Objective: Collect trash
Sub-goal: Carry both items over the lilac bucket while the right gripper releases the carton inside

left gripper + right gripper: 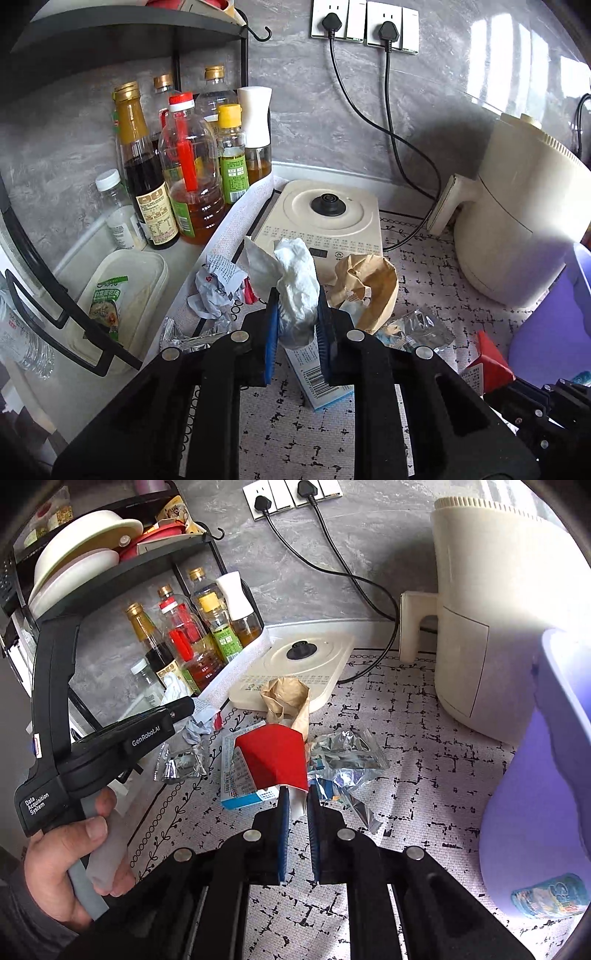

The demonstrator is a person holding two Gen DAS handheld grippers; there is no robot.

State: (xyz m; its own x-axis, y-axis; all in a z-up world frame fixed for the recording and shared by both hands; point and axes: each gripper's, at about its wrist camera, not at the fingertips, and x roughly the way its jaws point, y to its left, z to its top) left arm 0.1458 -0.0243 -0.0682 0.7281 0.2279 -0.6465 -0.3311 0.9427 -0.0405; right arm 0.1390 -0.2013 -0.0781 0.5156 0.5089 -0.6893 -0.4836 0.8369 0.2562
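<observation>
Loosely held, the crumpled tissue (pixel 297 291) in the left gripper (pixel 295 332) could slip; the right gripper (pixel 297 812) pinches the red carton (pixel 273 757) by its edge only.

Right hand-held gripper (pixel 295 805) closed on the white flap of a red carton (pixel 275 755), held above a blue-and-white box (pixel 240 781); crumpled brown paper bag (pixel 288 698) behind; foil wrappers (pixel 343 757) beside; purple bin (pixel 546 775) at right; left hand-held gripper (pixel 184 705), held by a hand (pixel 70 864), at left on the table (pixel 424 794).
</observation>
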